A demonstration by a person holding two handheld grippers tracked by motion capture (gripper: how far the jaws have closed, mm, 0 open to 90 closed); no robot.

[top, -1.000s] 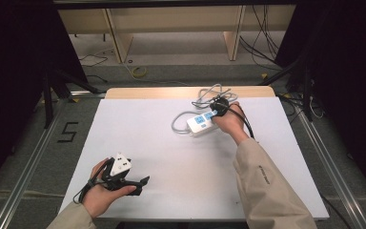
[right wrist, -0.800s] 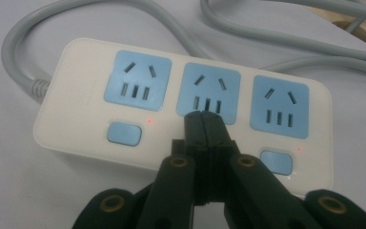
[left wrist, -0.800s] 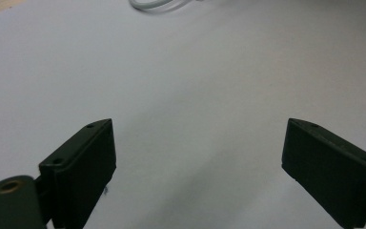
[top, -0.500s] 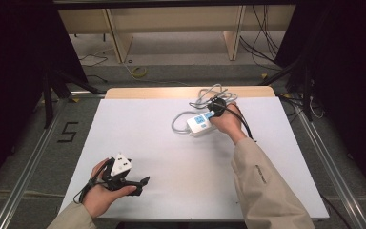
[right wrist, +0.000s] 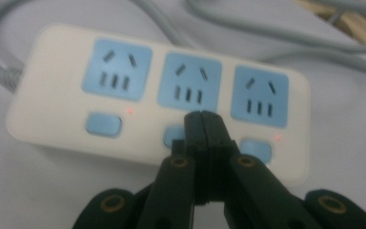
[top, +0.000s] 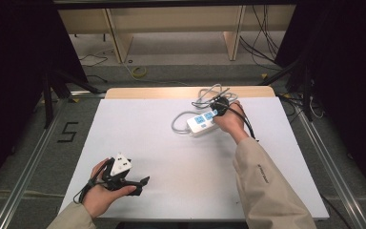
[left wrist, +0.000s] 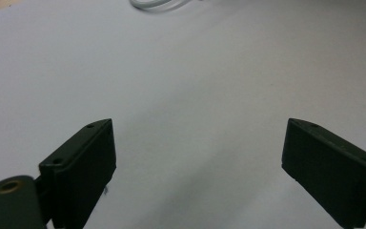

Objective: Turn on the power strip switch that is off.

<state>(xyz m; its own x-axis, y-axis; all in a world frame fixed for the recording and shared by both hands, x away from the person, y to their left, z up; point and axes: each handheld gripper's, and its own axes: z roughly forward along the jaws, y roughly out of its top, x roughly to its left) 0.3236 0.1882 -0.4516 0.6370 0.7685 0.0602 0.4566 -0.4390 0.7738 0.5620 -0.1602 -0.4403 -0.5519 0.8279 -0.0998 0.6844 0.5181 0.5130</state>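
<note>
Right gripper view puts my right gripper (right wrist: 203, 119) closed tight, jaws pressed together with nothing between them, their tip over the middle switch (right wrist: 172, 135) of the power strip (right wrist: 52, 119). Whether the tip touches the switch I cannot tell. Small red lights glow beside the two outer switches. From the high view, the strip (top: 198, 125) lies on the far right part of the white table (top: 147, 138), its grey cord (top: 181, 125) looping round its left end and bunching behind my right hand (top: 228, 119) near the far edge. My left gripper (top: 138, 183) rests low at the near left, well apart from the strip, jaws spread wide and holding nothing, bare tabletop between them.
</note>
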